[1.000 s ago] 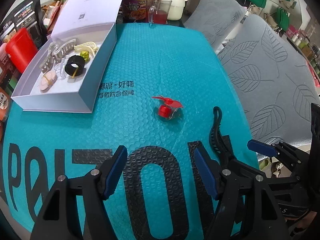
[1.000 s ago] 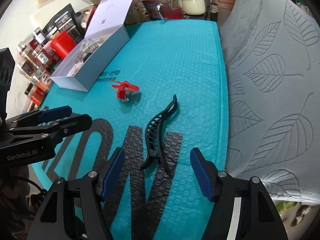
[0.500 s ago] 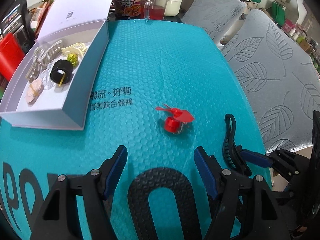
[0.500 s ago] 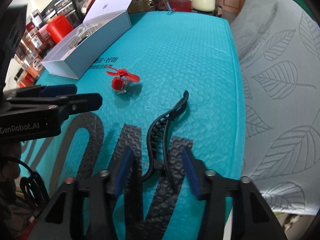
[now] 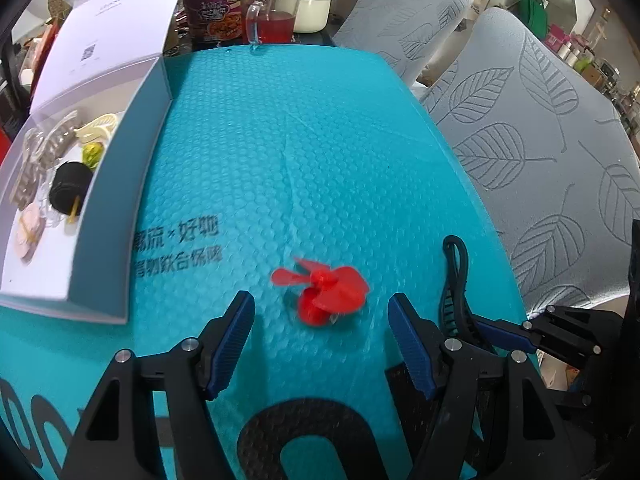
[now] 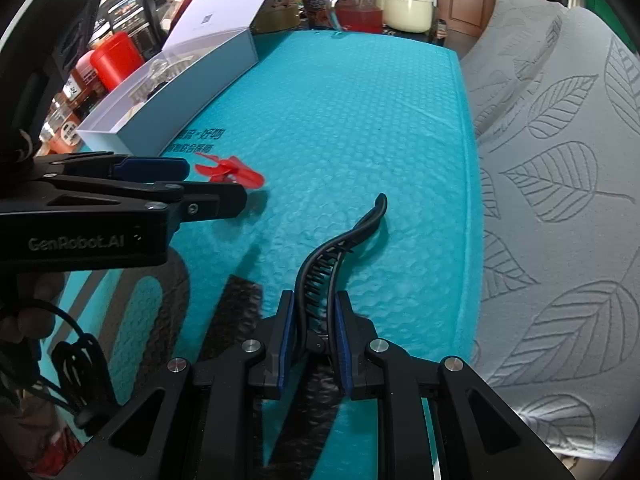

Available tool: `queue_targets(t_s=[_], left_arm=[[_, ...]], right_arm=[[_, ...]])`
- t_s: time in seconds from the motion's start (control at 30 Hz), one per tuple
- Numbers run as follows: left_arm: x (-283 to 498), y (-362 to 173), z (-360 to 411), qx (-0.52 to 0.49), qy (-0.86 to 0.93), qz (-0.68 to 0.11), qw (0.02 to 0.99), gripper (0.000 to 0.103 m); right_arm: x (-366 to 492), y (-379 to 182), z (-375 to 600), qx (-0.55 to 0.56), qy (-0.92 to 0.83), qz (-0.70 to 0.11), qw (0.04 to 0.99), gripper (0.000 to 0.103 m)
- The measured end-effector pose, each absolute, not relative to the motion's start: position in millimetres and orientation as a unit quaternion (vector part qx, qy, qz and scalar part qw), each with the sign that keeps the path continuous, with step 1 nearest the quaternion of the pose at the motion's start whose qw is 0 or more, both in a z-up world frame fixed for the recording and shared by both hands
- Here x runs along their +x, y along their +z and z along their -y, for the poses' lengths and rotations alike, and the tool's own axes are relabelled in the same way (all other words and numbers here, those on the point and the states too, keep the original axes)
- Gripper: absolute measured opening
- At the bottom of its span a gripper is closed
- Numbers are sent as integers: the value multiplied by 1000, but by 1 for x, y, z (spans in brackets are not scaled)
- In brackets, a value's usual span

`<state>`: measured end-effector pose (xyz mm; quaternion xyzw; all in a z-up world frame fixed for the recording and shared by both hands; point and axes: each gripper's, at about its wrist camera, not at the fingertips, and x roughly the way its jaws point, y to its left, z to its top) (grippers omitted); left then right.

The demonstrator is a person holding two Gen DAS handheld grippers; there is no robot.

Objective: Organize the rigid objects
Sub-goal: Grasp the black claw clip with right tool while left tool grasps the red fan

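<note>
Black hair clip [image 6: 320, 280] pinched between right gripper [image 6: 316, 316] pads, seemingly near its hinge

The right tool [image 6: 315, 340] has its blue pads pressed against the hinge end of a long black plastic hair claw clip [image 6: 340, 248], whose curved tip reaches forward over the teal bubble-textured mat [image 6: 340, 100] on the bench. To the left, the left tool [image 6: 168, 184] stands open just beside a small red plastic propeller toy [image 6: 232, 172]. Farther back sits an open white cardboard box [image 6: 180, 80] with its lid raised.
</note>
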<state>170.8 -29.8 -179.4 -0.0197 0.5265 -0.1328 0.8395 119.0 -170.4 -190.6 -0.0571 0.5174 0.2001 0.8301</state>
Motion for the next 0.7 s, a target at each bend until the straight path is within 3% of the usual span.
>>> queue_targets(t_s=[0.2,0.27,0.3,0.7], left_arm=[[181,-188,37,-10,-129,-517,846,69],[181,-187,40,-1,-132,-506,852,51],[182,-189,43,6,-137,-509,850,34],[168,-175,44,-4,-133,-506,852,31]], right_arm=[[122,-190,176,-52,195,-519,831,19],[122,-190,177,-51,194,-519,831,19],[123,-190,178,-51,194,-519,831,19],[126,-182,191,-34,194,-518,832,19]])
